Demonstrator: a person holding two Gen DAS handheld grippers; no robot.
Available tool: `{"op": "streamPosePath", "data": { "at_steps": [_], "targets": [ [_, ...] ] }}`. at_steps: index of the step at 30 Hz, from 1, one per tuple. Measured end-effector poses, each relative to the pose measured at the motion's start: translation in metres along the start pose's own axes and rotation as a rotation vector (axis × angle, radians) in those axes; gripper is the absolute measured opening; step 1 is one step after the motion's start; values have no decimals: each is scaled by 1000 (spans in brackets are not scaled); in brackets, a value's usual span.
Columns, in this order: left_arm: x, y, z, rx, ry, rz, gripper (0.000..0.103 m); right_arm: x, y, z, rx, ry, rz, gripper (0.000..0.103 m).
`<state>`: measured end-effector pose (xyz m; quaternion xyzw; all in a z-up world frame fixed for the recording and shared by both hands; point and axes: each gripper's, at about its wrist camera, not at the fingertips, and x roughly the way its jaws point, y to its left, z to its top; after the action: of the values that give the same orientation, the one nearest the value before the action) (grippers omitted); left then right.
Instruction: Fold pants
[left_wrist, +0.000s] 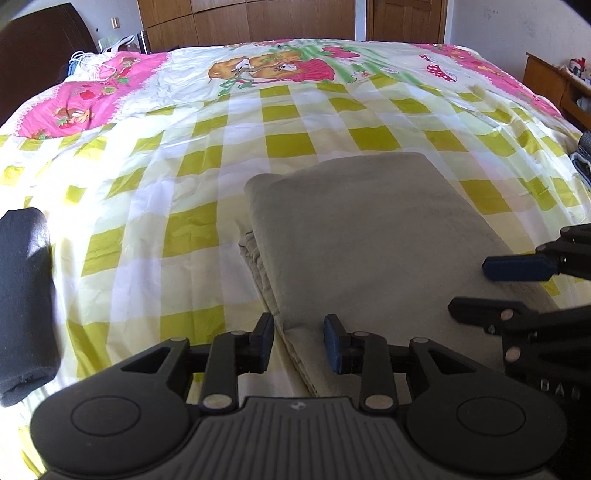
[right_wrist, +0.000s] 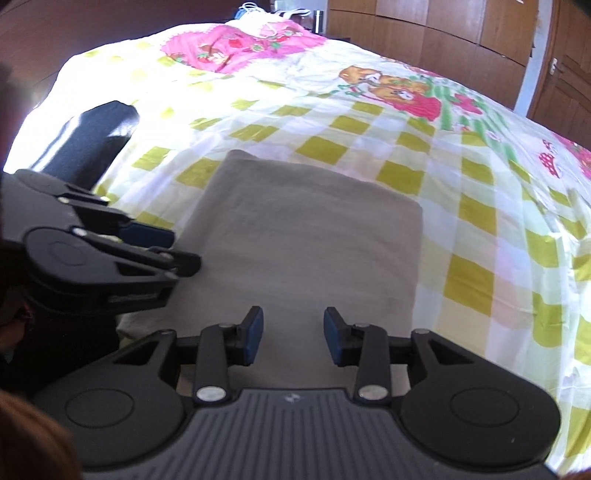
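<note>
Two tools are held spread above the near edge of the folded pants (left_wrist: 369, 229), nothing pinched. Left tool (left_wrist: 298, 341) is angled down over the pants' left edge, right tool (right_wrist: 293, 338) over their middle; open bed (left_wrist: 155, 192) is seen all around.

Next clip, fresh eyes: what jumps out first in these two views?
The bright checked bedspread with pink cartoon patches fills both views. On it, near the front, lies a neatly folded grey pair of pants, with the left gripper and right gripper both open just over its near edge. A dark rolled garment sits at the left.
</note>
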<state>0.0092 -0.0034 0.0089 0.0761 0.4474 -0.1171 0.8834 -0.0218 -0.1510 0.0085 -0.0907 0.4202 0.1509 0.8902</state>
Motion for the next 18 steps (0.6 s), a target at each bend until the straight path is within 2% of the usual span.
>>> {"op": "streamPosePath", "data": {
  "at_steps": [5, 18],
  "targets": [
    [3, -2, -2, 4, 7, 1, 45, 4, -11, -1, 2, 3, -50, 42],
    [7, -7, -2, 18, 16, -4, 53, 9, -27, -4, 39, 6, -78, 47]
  ]
}}
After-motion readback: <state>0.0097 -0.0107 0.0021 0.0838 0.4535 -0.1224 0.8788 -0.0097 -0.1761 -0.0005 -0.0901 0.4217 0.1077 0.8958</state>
